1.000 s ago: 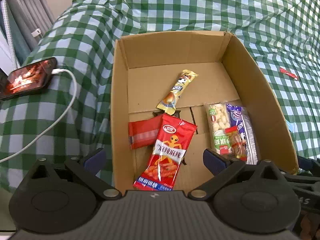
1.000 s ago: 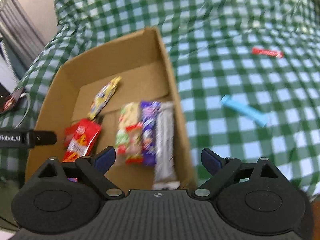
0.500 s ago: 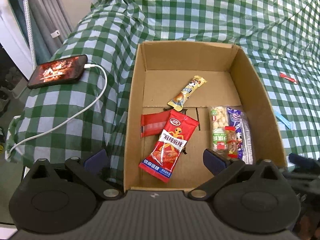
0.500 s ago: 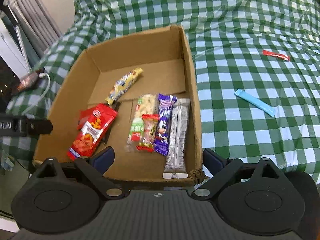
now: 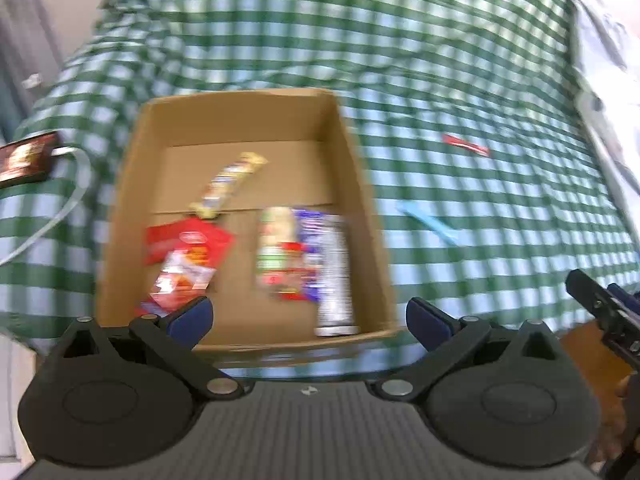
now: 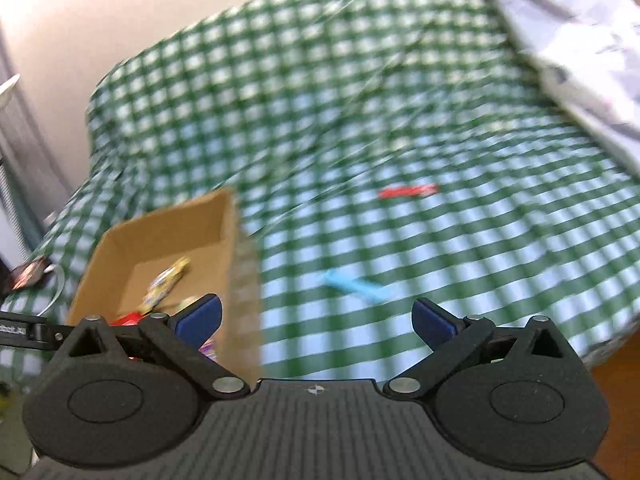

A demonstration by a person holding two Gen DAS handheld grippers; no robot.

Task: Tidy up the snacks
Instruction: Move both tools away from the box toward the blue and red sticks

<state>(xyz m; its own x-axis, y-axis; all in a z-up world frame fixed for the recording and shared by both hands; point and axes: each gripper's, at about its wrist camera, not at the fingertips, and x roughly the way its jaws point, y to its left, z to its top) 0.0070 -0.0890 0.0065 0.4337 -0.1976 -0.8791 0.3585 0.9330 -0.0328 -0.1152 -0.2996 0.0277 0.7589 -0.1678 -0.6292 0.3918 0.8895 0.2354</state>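
Snacks [image 5: 304, 256] same spots in box [image 5: 360, 184] | view more blurred | both hand-held grippers: L [image 5: 308, 316] released, R [image 6: 316, 316] opening, empty

Both my views have gone blurred. In my right view the cardboard box [image 6: 168, 248] has slid from the centre to the lower left, and the blue stick [image 6: 356, 286] now sits at mid-frame, with my fingers [image 6: 200, 314] opening around nothing. In my left view the box [image 5: 356, 184] has shifted left, bringing the red wrapper [image 5: 466, 145] further into frame.
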